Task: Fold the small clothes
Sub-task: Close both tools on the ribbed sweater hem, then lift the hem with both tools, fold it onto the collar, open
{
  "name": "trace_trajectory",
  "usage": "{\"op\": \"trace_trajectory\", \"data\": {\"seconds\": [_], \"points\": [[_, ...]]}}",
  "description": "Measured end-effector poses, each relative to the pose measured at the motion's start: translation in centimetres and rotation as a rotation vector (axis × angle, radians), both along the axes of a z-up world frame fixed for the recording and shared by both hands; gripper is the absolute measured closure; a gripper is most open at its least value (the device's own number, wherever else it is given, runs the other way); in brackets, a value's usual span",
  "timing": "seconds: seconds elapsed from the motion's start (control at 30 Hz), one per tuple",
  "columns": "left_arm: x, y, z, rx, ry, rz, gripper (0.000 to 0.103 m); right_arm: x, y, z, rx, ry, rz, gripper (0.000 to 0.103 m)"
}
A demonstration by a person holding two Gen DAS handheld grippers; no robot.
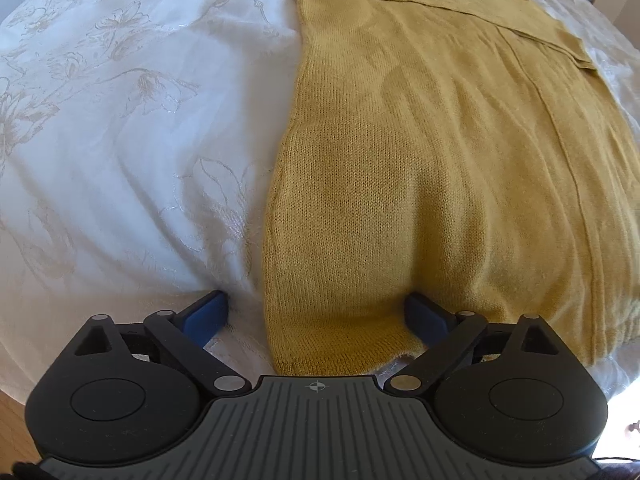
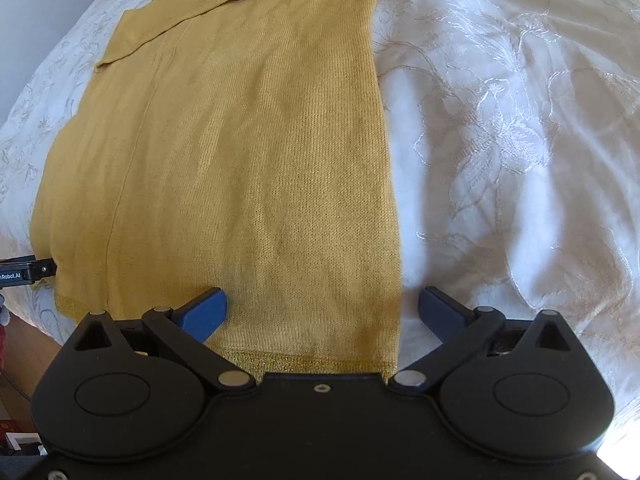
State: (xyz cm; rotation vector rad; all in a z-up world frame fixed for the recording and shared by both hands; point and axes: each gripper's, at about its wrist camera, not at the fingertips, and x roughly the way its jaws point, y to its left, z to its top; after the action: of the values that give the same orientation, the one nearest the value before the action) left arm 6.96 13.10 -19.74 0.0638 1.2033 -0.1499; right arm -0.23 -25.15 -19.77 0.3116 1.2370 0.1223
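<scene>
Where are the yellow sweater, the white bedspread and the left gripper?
yellow sweater (image 1: 440, 152): left wrist view, knit middle.
white bedspread (image 2: 520, 140): right wrist view, embroidered part.
left gripper (image 1: 316, 314): left wrist view, between open fingertips.

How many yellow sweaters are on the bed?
1. The yellow sweater lies flat on the white bedspread, its near hem between the open left tool and right tool.

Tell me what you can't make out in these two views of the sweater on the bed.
- Sweater: its right side is cut off by the frame edge in the left wrist view.
- Near hem: hidden behind the right gripper body in the right wrist view.
- Underside of the sweater: covered by its own fabric.
- Left gripper: in the right wrist view only a sliver shows at the frame edge.
</scene>
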Motion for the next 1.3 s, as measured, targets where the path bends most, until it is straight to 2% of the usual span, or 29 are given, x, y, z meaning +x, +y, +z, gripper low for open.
{"op": "trace_trajectory", "data": {"seconds": [0.07, 0.13, 0.17, 0.2, 0.23, 0.3, 0.43, 0.57, 0.77, 0.9, 1.03, 1.1, 1.3], "points": [[-0.3, 0.0, 0.4, -0.005, -0.008, 0.002, 0.024, 0.0, 0.0, 0.2, 0.028, 0.012, 0.021, 0.013], [-0.7, 0.3, 1.0, -0.008, -0.018, 0.012, 0.049, -0.2, -0.3, 0.5, 0.053, 0.013, 0.029, 0.044], [-0.8, 0.4, 1.2, -0.016, -0.019, 0.019, 0.056, -0.3, -0.5, 0.6, 0.074, 0.019, 0.036, 0.052], [-0.9, 0.7, 1.5, -0.037, -0.013, 0.024, 0.072, -0.3, -0.8, 0.6, 0.106, 0.030, 0.043, 0.075], [-0.9, 0.9, 1.7, -0.062, -0.004, 0.030, 0.088, -0.2, -1.1, 0.5, 0.147, 0.046, 0.047, 0.086], [-0.8, 1.3, 2.3, -0.112, 0.008, 0.046, 0.095, -0.2, -1.4, 0.9, 0.192, 0.047, 0.055, 0.088], [-0.3, 1.6, 5.0, -0.154, -0.023, 0.076, 0.096, 0.3, -2.2, 3.0, 0.240, 0.003, 0.089, 0.089], [0.8, 1.8, 8.4, -0.232, -0.084, 0.177, 0.096, 1.4, -4.2, 5.7, 0.313, -0.069, 0.072, 0.089], [4.8, 0.2, 12.9, -0.265, -0.200, 0.239, 0.096, 4.8, -7.3, 8.5, 0.381, -0.174, 0.031, 0.089], [8.0, -0.9, 15.0, -0.288, -0.285, 0.271, 0.096, 8.9, -7.7, 9.5, 0.404, -0.230, 0.018, 0.089], [11.0, -1.4, 16.0, -0.317, -0.337, 0.282, 0.096, 12.2, -8.4, 10.5, 0.399, -0.276, 0.004, 0.089], [12.8, -2.0, 16.4, -0.302, -0.366, 0.257, 0.096, 13.8, -8.6, 10.9, 0.383, -0.300, -0.001, 0.089], [17.2, -2.3, 15.8, -0.308, -0.361, 0.208, 0.096, 18.0, -8.6, 11.2, 0.318, -0.331, -0.046, 0.089]]}}
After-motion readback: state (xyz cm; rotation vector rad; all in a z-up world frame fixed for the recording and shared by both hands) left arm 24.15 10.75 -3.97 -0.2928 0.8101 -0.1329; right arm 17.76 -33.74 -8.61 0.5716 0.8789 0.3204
